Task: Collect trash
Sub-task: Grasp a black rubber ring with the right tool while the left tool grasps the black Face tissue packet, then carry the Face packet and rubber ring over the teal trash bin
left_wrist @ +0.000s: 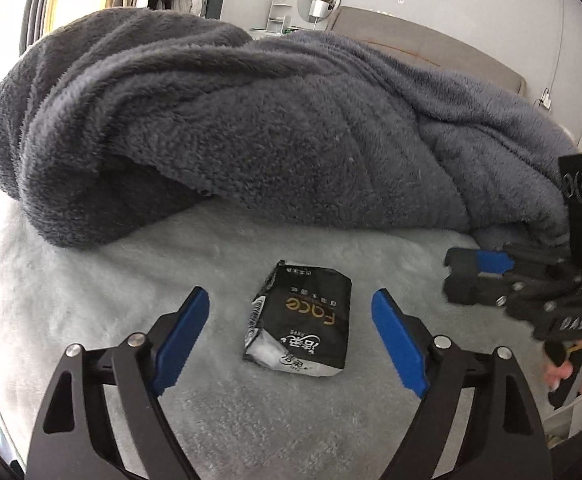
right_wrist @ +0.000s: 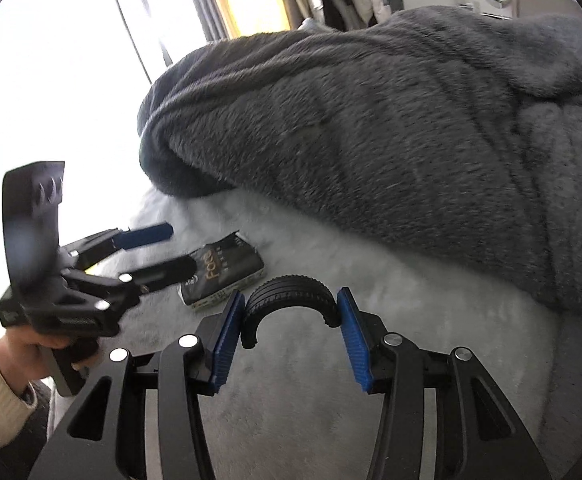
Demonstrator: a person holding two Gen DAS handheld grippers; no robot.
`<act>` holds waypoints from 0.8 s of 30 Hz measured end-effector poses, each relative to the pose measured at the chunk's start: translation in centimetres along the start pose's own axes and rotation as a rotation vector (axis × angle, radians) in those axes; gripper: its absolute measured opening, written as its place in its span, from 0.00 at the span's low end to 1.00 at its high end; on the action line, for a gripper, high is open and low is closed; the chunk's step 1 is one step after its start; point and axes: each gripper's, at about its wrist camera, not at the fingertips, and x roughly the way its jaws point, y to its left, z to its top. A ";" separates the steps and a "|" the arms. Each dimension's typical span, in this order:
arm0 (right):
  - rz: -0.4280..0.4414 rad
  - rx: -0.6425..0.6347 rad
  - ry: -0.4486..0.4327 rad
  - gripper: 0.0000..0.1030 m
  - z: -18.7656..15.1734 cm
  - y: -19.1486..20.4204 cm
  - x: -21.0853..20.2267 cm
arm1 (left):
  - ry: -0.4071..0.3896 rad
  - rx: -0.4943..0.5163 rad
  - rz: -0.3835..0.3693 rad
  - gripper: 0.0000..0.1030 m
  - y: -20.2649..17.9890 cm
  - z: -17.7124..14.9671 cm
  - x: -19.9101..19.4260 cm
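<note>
Black, ribbed rubber arch (right_wrist: pixel 290 302), maybe tyre scrap, sat clamped in my right hand-held gripper (right_wrist: pixel 289 332); my left hand-held gripper (left_wrist: pixel 291 344) gaped around the crumpled packet (left_wrist: pixel 299 324), untouched.

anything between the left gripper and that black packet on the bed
Nothing visible. The black packet lies flat on the pale fleece cover, in line with the gap of the open left gripper. The grey blanket is heaped behind it, and the right gripper is off to the side.
</note>
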 end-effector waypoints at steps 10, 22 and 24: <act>-0.042 0.022 -0.022 0.47 -0.3 -0.9 -2.5 | 0.077 0.057 0.019 0.70 -1.4 -0.9 2.4; -0.098 0.022 -0.040 0.47 0.0 0.0 -4.4 | 0.094 0.078 0.024 0.54 -2.1 -1.3 2.2; -0.101 0.030 -0.047 0.47 0.2 0.3 -4.6 | 0.092 0.077 0.011 0.54 -2.2 -1.2 1.8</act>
